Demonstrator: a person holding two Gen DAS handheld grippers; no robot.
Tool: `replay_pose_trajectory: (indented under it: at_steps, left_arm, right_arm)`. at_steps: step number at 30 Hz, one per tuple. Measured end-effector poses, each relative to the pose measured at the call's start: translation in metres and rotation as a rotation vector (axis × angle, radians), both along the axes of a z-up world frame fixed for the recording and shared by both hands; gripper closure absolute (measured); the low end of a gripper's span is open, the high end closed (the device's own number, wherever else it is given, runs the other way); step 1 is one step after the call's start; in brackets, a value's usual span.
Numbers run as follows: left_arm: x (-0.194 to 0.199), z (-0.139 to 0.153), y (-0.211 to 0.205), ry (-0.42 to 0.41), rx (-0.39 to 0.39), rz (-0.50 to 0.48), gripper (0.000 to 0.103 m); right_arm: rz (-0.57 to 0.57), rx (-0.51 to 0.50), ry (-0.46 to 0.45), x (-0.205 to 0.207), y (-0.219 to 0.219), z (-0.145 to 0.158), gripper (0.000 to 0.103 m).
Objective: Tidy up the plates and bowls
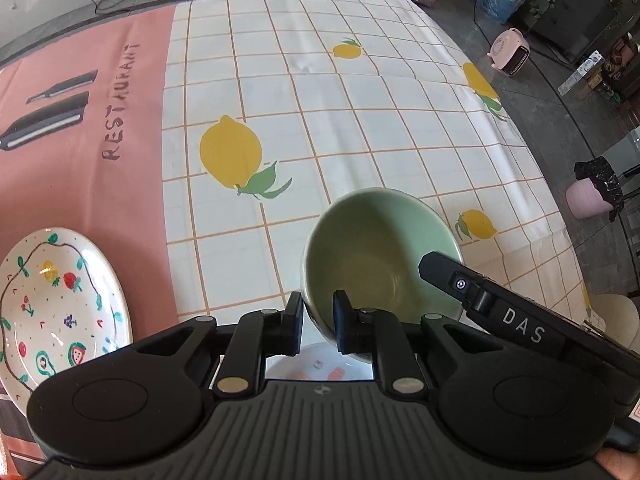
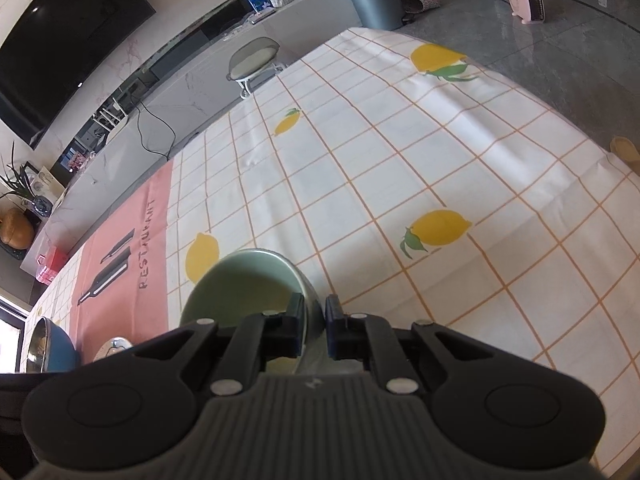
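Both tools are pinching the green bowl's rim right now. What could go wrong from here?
1. Each tool, left and right, grips only a thin strip of the green bowl rim; it could slip or twist if the hands pull apart or tilt differently.
2. The bowl sits tilted over a white plate; lowering it unevenly might chip either one.
3. The fruit-painted plate lies close on the left, so a sideways swing may clip it.

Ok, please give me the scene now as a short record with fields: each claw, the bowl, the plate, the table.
left claw: shut on green bowl, one finger inside
right claw: shut on the same bowl's rim
bowl: tilted, empty
painted plate: left of the bowl, on pink mat
table: lemon-print cloth
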State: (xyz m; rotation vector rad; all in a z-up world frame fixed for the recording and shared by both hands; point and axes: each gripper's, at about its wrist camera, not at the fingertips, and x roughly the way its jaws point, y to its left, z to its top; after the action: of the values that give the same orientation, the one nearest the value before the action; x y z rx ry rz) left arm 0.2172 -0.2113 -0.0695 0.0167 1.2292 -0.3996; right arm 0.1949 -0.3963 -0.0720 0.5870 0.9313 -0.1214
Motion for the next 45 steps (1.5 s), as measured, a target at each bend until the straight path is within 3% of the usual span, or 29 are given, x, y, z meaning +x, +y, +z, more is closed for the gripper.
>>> replay_pose_trajectory:
  at_steps: [4, 6, 7, 8, 9, 10, 12, 17, 21, 28, 34, 37, 40, 42, 45]
  left_arm:
    - [0.000, 0.004, -0.006, -0.051, 0.006, -0.024, 0.085]
    - [0.000, 0.004, -0.007, -0.073, 0.019, -0.036, 0.073]
    - [-0.001, 0.006, -0.006, -0.093, 0.030, -0.036, 0.057]
    - [-0.002, 0.008, -0.004, -0.117, 0.043, -0.029, 0.043]
    - [-0.004, 0.012, 0.000, -0.149, 0.056, -0.020, 0.039]
    - [-0.007, 0.017, 0.006, -0.181, 0.057, -0.022, 0.034]
    - [-0.010, 0.028, 0.019, -0.211, 0.047, -0.038, 0.034]
    - [-0.026, 0.069, 0.067, -0.263, 0.021, -0.016, 0.029]
    - [-0.039, 0.104, 0.116, -0.317, 0.016, 0.053, 0.026]
    - [-0.063, 0.149, 0.221, -0.410, 0.046, 0.239, 0.020]
    - [-0.073, 0.144, 0.311, -0.411, 0.041, 0.438, 0.020]
    - [-0.071, 0.131, 0.351, -0.409, -0.007, 0.522, 0.020]
    - [-0.064, 0.111, 0.387, -0.376, -0.067, 0.698, 0.022]
    - [-0.053, 0.092, 0.402, -0.320, -0.119, 0.728, 0.022]
    - [-0.041, 0.067, 0.415, -0.252, -0.219, 0.702, 0.023]
  right_arm:
    - [-0.010, 0.017, 0.000, -0.001, -0.005, -0.004, 0.096]
    - [-0.016, 0.032, 0.000, -0.001, -0.007, -0.004, 0.091]
    - [-0.012, 0.034, -0.002, -0.001, -0.006, -0.004, 0.089]
    - [-0.012, 0.026, -0.010, -0.002, -0.005, -0.002, 0.079]
    - [-0.019, 0.009, -0.022, -0.003, -0.004, 0.001, 0.067]
    - [-0.028, -0.023, -0.030, -0.004, -0.003, 0.005, 0.060]
    - [-0.030, -0.076, -0.051, -0.007, -0.001, 0.012, 0.041]
    - [-0.068, -0.134, -0.094, -0.018, 0.003, 0.032, 0.038]
    - [-0.079, -0.147, -0.187, -0.033, 0.016, 0.063, 0.035]
    - [0.061, -0.144, -0.349, -0.044, 0.088, 0.129, 0.030]
    - [0.251, -0.157, -0.402, -0.029, 0.175, 0.168, 0.027]
    - [0.337, -0.199, -0.405, -0.015, 0.216, 0.174, 0.027]
    - [0.389, -0.254, -0.383, 0.004, 0.255, 0.169, 0.026]
    - [0.435, -0.304, -0.375, 0.018, 0.283, 0.160, 0.027]
    - [0.495, -0.286, -0.301, 0.045, 0.312, 0.138, 0.027]
